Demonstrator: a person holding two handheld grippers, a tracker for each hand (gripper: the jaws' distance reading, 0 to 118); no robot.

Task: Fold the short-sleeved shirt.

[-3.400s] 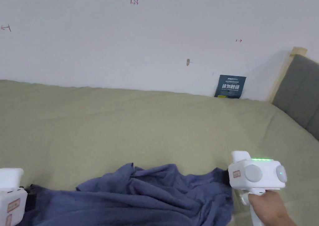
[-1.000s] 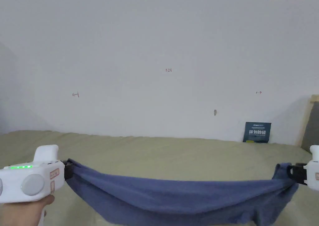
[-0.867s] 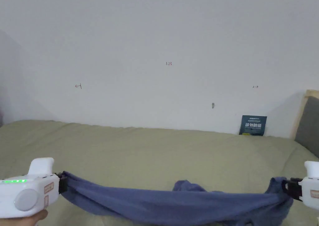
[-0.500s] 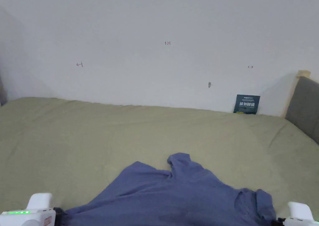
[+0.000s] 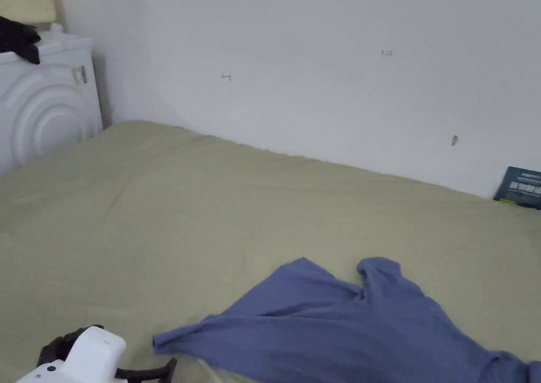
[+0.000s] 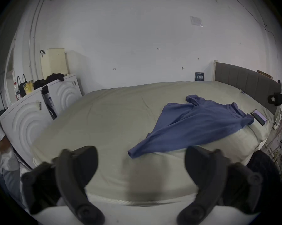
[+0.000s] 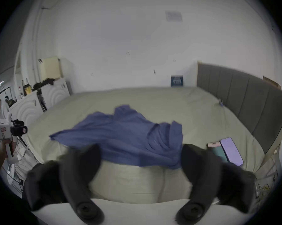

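Both grippers have let go of the blue shirt (image 5: 370, 331), which now lies spread but rumpled on the bed (image 5: 158, 215) at the lower right of the head view. Left gripper (image 6: 141, 168) and right gripper (image 7: 141, 163) hang wide and empty at the near edge. Soft, light and limp, it probably wants pinching at a sleeve or hem corner.

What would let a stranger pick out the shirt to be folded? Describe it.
Start at the wide bed with the olive-green cover and the grey padded headboard. Near its front edge, beside two phones, lies the blue short-sleeved shirt, spread out and rumpled, partly hanging over that edge. It is the one blue cloth on the bed.
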